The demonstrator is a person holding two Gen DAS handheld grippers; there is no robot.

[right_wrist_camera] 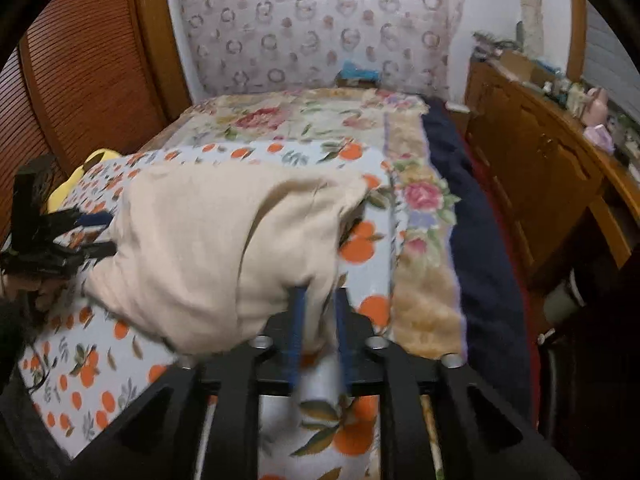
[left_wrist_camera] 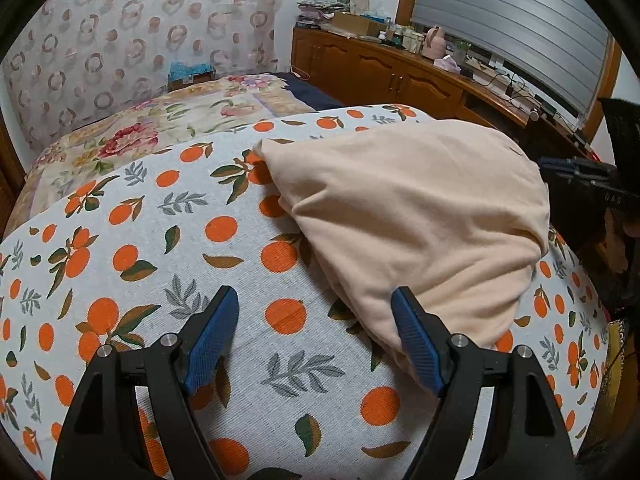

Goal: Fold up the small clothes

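Observation:
A beige garment (left_wrist_camera: 416, 216) lies bunched on an orange-print cloth (left_wrist_camera: 200, 248) spread over the bed. My left gripper (left_wrist_camera: 315, 293) hovers open over the cloth. Its right finger (left_wrist_camera: 416, 340) rests against the garment's near edge and nothing is between its pads. In the right wrist view the garment (right_wrist_camera: 200, 248) rises in a tent up to my right gripper (right_wrist_camera: 320, 300). Its two blue fingers (right_wrist_camera: 298, 328) stand close together with a fold of the fabric in the narrow gap. Blur hides whether the pads press on it. The right gripper (left_wrist_camera: 576, 178) also shows at the left wrist view's right edge.
A floral quilt (right_wrist_camera: 304, 120) and a dark blue blanket (right_wrist_camera: 480, 240) cover the bed beyond the orange-print cloth. A wooden dresser (left_wrist_camera: 384, 72) crowded with small items runs along the right. A patterned curtain (left_wrist_camera: 132, 40) hangs behind the bed.

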